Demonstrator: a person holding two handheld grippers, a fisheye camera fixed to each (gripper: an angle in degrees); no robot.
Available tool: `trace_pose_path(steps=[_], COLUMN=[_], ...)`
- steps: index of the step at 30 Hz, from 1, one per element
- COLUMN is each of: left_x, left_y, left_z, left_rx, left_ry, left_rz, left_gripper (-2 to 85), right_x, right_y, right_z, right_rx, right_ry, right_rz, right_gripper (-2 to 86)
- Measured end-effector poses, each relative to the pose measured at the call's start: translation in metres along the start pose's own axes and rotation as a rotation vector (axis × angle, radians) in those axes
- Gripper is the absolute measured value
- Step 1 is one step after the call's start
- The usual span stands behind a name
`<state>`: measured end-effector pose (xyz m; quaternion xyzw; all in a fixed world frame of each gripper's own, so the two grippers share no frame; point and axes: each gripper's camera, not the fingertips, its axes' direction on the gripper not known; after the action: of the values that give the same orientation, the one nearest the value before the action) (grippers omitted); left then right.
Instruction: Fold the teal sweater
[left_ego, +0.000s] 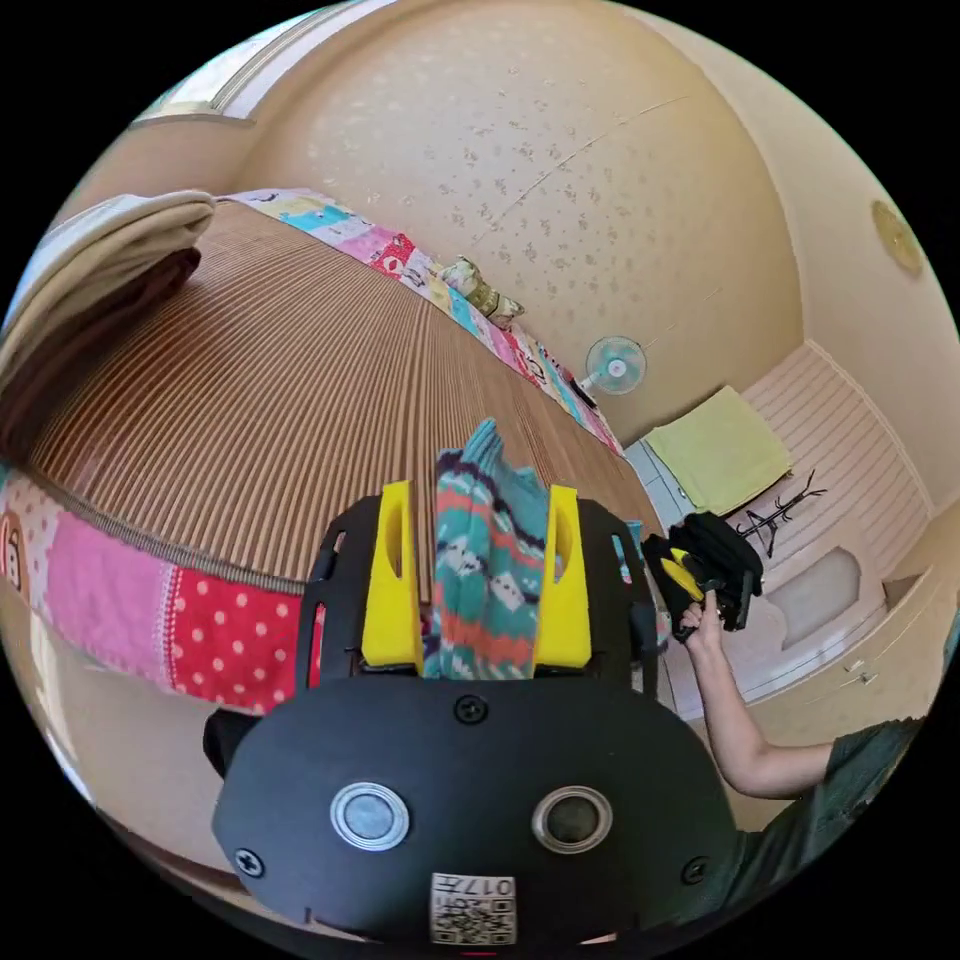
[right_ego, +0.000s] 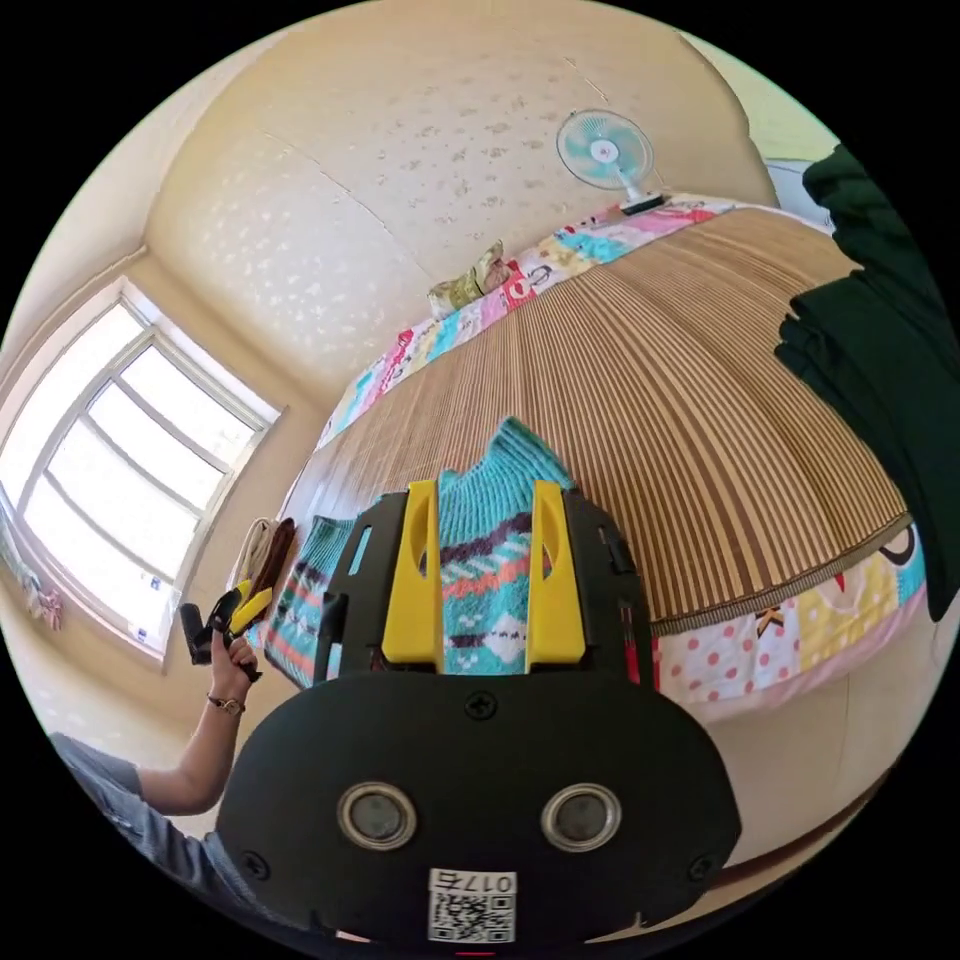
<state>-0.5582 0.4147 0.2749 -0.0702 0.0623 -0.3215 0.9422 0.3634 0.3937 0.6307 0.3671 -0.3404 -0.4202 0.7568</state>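
Note:
The teal sweater (left_ego: 485, 570) with orange, white and dark bands lies flat on the striped bamboo mat (left_ego: 280, 400) near the bed's front edge. My left gripper (left_ego: 480, 580) is open; its yellow jaws stand wide apart, short of the sweater, which shows in the gap. In the right gripper view the sweater (right_ego: 485, 570) is spread wider, collar pointing away, and my right gripper (right_ego: 487, 580) is open just before it, holding nothing. Each view catches the other gripper off to the side in a person's hand: the right gripper (left_ego: 700, 580), the left gripper (right_ego: 225, 615).
A folded beige blanket (left_ego: 120, 240) sits on the mat's far left. Dark green clothes (right_ego: 880, 330) are piled at the mat's right. A patchwork sheet (left_ego: 200, 620) hangs over the bed edge. A fan (right_ego: 605, 150) stands behind the bed, near a window (right_ego: 130, 450).

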Motion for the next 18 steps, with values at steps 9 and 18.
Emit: trace_pose_path(steps=[9,18], left_x=[-0.052,-0.074], left_y=[0.114,0.145], left_z=[0.023,0.073], left_rx=[-0.077,-0.109], left_ry=[0.236,0.818], left_rz=[-0.267,-0.358], left_gripper=[19.0,8.9], right_x=[-0.153,-0.2], right_y=[0.137,0.215], right_z=[0.058,0.169], right_rx=[-0.1,-0.256], right_ry=[0.055,0.286], right_rz=[-0.291,-0.509], right_gripper=[1.6,0.5])
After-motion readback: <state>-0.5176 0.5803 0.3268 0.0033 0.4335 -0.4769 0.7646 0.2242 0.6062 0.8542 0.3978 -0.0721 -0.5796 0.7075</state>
